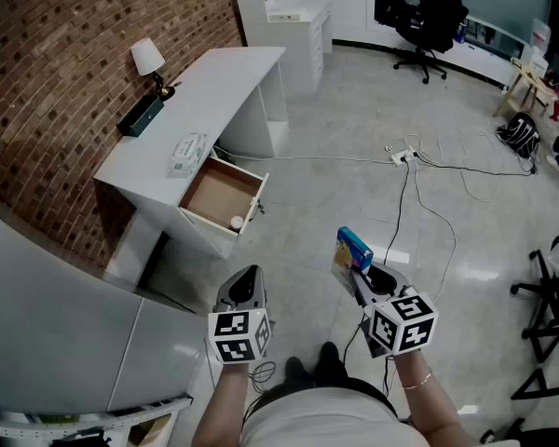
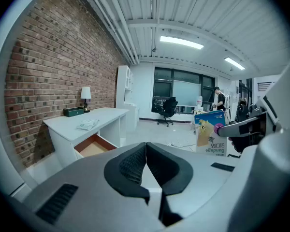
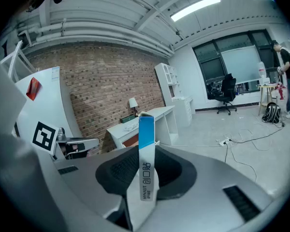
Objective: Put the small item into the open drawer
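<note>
Blue-and-white, the box (image 3: 146, 153) stood upright between the jaws of the right hand-held gripper (image 3: 145, 175), its flat sides pinched by the dark pads and its top poking out above them. It hung over the grey floor (image 1: 354, 156), well apart from the drawer (image 1: 210, 189). That drawer stood pulled out under the white tabletop (image 1: 228, 77) by the brick wall (image 1: 65, 54), with a small round thing (image 1: 237, 223) lying near its front edge. A lamp (image 1: 149, 59) and a tissue pack (image 1: 187, 154) sat on the tabletop. The left hand-held gripper (image 2: 146, 164) had its jaws pressed together on nothing, held low beside the right one.
</note>
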### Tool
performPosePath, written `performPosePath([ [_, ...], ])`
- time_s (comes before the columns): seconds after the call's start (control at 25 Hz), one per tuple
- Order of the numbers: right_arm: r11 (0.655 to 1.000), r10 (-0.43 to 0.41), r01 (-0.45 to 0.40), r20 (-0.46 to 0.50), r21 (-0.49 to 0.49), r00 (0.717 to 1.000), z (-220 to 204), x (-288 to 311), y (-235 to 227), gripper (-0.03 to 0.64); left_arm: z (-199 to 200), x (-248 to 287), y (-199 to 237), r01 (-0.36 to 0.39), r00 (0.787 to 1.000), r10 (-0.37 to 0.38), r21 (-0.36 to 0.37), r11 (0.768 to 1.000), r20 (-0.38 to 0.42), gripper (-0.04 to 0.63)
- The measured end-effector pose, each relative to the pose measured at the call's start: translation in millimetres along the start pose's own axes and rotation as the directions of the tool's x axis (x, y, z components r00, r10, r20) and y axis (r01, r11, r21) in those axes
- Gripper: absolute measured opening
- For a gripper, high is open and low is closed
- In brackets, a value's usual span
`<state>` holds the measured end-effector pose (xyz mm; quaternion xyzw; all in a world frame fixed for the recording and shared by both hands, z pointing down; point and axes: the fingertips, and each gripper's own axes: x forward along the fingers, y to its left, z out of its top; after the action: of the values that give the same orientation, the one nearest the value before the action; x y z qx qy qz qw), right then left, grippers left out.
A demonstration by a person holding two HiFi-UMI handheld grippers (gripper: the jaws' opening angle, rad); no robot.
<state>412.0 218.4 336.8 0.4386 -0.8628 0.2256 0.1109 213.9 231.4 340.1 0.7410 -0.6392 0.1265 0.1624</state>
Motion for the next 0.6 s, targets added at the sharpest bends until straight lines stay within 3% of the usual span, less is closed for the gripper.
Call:
performPosePath([
  [0.6,0.999,0.045,-0.045,0.038,0.015,0.998,14.5,-4.4,-32.5,0.098,11.2,14.2,-28.0,-0.038,0.999,0.038,0.006,0.999,0.025,0.021],
])
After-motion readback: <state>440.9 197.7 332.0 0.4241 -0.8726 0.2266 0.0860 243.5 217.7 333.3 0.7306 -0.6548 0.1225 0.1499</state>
